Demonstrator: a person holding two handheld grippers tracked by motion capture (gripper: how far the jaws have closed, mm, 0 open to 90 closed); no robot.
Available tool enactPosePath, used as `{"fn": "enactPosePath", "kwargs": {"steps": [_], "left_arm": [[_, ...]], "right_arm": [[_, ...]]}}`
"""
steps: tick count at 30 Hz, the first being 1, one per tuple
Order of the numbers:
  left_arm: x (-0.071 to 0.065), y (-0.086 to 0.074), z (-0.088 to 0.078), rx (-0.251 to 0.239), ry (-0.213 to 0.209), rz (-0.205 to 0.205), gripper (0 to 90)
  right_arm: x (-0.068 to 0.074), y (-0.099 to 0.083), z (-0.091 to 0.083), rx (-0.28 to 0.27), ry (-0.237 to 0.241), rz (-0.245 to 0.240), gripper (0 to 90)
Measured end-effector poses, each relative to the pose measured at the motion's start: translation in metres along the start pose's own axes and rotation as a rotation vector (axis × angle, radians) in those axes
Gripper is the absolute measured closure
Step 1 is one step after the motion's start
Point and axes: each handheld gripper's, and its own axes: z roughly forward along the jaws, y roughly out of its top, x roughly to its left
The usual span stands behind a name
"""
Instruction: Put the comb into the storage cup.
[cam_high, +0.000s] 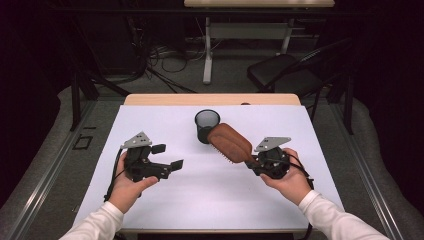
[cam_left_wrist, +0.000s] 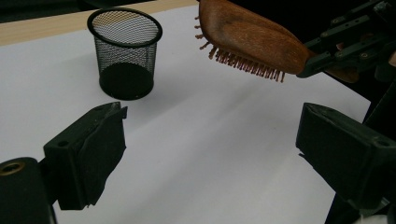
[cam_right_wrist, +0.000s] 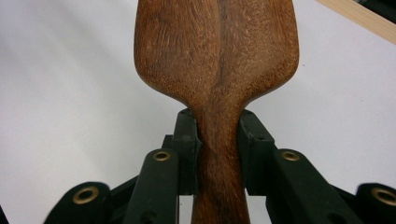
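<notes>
A wooden hairbrush (cam_high: 231, 143) hangs above the white table sheet, bristles down, its head close beside the black mesh cup (cam_high: 206, 125). My right gripper (cam_high: 256, 163) is shut on the brush's handle; in the right gripper view the handle (cam_right_wrist: 219, 149) sits clamped between both jaws. The brush (cam_left_wrist: 252, 39) and the cup (cam_left_wrist: 124, 51) also appear in the left gripper view. The cup stands upright and looks empty. My left gripper (cam_high: 168, 156) hovers at the left of the sheet, open, jaws wide with nothing between them.
The white sheet (cam_high: 210, 195) covers most of a wooden table (cam_high: 165, 99). Beyond the far edge are a folding chair (cam_high: 285, 70), another table's legs (cam_high: 207, 50) and cables on the floor.
</notes>
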Motion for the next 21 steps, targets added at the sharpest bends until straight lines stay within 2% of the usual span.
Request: {"fn": "enactPosePath", "kwargs": {"steps": [2, 6, 13, 18, 21], "left_arm": [[-0.001, 0.005, 0.005, 0.008, -0.006, 0.003, 8.3], [-0.004, 0.012, 0.016, 0.009, -0.026, -0.017, 8.3], [-0.009, 0.023, 0.032, -0.015, -0.076, -0.085, 10.0], [-0.011, 0.031, 0.038, -0.029, -0.094, -0.11, 12.2], [-0.01, 0.035, 0.041, -0.044, -0.089, -0.112, 12.8]], "right_arm": [[0.0, 0.001, 0.0, -0.007, 0.002, 0.001, 71.4], [0.0, 0.003, 0.0, -0.02, 0.009, 0.009, 71.4], [0.001, 0.009, 0.003, -0.041, 0.017, 0.02, 71.4], [0.002, 0.015, 0.003, -0.065, 0.025, 0.02, 71.4], [0.003, 0.019, 0.003, -0.077, 0.03, 0.018, 71.4]]}}
